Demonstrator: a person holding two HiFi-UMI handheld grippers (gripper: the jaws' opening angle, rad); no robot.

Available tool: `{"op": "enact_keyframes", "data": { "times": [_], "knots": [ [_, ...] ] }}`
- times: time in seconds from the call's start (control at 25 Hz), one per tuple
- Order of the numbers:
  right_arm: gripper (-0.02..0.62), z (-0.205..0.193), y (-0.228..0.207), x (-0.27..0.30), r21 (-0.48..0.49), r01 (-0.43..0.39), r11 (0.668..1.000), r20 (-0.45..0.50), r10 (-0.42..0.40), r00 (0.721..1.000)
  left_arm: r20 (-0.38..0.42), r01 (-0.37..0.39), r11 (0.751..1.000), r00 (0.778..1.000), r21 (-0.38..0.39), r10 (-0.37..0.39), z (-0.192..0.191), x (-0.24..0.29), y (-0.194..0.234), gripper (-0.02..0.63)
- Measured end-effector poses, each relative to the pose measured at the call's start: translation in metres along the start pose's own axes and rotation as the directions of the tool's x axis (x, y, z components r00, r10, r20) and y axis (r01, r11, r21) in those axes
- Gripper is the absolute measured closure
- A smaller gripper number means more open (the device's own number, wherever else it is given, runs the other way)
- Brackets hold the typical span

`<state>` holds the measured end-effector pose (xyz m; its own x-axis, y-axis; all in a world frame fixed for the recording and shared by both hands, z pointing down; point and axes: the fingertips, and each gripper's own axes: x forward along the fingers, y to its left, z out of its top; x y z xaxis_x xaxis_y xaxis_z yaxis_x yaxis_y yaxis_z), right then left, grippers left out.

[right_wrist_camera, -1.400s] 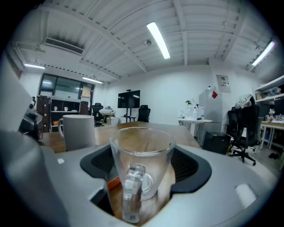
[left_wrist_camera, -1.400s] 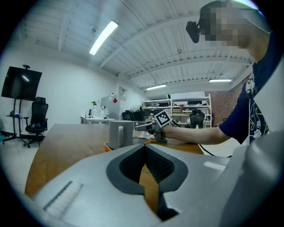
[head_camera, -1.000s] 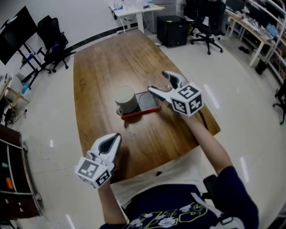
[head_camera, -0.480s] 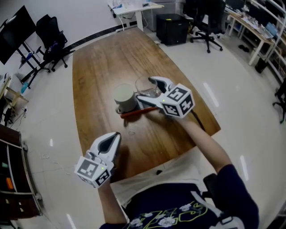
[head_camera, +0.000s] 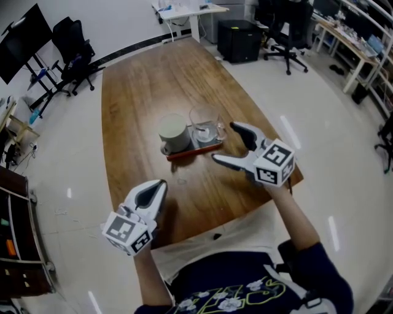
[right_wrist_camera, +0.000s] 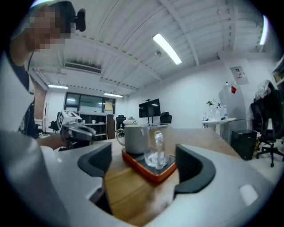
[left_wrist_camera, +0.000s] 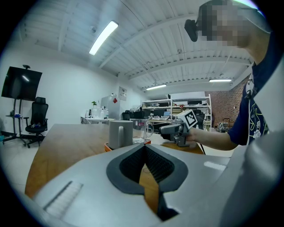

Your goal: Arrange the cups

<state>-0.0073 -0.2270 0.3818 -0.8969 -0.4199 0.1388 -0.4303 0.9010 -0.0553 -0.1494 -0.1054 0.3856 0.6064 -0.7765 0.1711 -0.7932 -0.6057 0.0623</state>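
Observation:
An orange tray (head_camera: pixel 184 154) with a dark inlay lies mid-table. On it a pale grey mug (head_camera: pixel 174 132) stands at the left and a clear glass cup (head_camera: pixel 206 123) at the right, close together. My right gripper (head_camera: pixel 224 142) hovers just right of the tray; its jaws are opening and nothing is between them. In the right gripper view the glass cup (right_wrist_camera: pixel 156 144) and mug (right_wrist_camera: pixel 135 138) stand on the tray (right_wrist_camera: pixel 153 172) ahead of the right gripper (right_wrist_camera: pixel 144 163). My left gripper (head_camera: pixel 161 184) is shut and empty near the table's front edge, seen as the left gripper (left_wrist_camera: pixel 144 156).
The long wooden table (head_camera: pixel 147 80) stretches away, with its right edge just under my right hand. Past its far end are a black cabinet (head_camera: pixel 241 40) and a white desk (head_camera: pixel 184 15), with office chairs (head_camera: pixel 70 55) on the left.
The right gripper brought the glass cup onto the tray beside the mug, let it go and drew back toward me and to the right with wider jaws. The left gripper stayed still.

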Motion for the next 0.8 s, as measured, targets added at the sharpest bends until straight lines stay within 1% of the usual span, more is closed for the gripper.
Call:
{"op": "enact_keyframes", "data": {
  "times": [0.04,0.08,0.12,0.16,0.2,0.28,0.32,0.56,0.8],
  "knots": [
    [0.221,-0.004,0.009,-0.006,-0.004,-0.01,1.0,-0.015,0.01,1.0,0.0,0.0,1.0,1.0,-0.001,0.0,0.0,0.0,0.0,0.606],
    [0.282,-0.008,0.018,-0.011,-0.008,-0.022,1.0,-0.023,0.022,0.999,0.0,0.0,1.0,1.0,-0.002,0.0,-0.001,0.0,0.0,0.606],
    [0.403,-0.009,0.028,-0.015,-0.012,-0.04,0.999,-0.027,0.039,0.999,0.0,-0.002,1.0,1.0,-0.002,0.002,-0.001,0.0,0.001,0.606],
    [0.577,-0.01,0.038,-0.017,-0.018,-0.064,0.998,-0.028,0.063,0.998,0.001,-0.004,1.0,1.0,-0.003,0.004,-0.001,0.001,0.002,0.606],
    [0.595,-0.01,0.048,-0.017,-0.022,-0.092,0.996,-0.029,0.091,0.995,0.001,-0.008,1.0,1.0,-0.001,0.008,-0.001,0.001,0.004,0.606],
    [0.595,-0.009,0.065,-0.015,-0.026,-0.136,0.99,-0.028,0.135,0.99,0.0,-0.015,1.0,1.0,0.002,0.015,-0.001,0.001,0.006,0.606],
    [0.595,-0.009,0.069,-0.013,-0.025,-0.145,0.989,-0.029,0.144,0.989,0.001,-0.02,1.0,1.0,-0.001,0.02,-0.001,0.001,0.007,0.606],
    [0.595,-0.011,0.076,-0.008,-0.02,-0.155,0.988,-0.047,0.154,0.987,0.001,-0.026,1.0,1.0,-0.011,0.026,0.0,0.001,0.007,0.606],
    [0.595,-0.01,0.075,-0.008,-0.018,-0.143,0.99,-0.034,0.143,0.989,0.0,-0.02,1.0,1.0,-0.005,0.02,-0.001,0.003,0.007,0.604]
  ]
}}
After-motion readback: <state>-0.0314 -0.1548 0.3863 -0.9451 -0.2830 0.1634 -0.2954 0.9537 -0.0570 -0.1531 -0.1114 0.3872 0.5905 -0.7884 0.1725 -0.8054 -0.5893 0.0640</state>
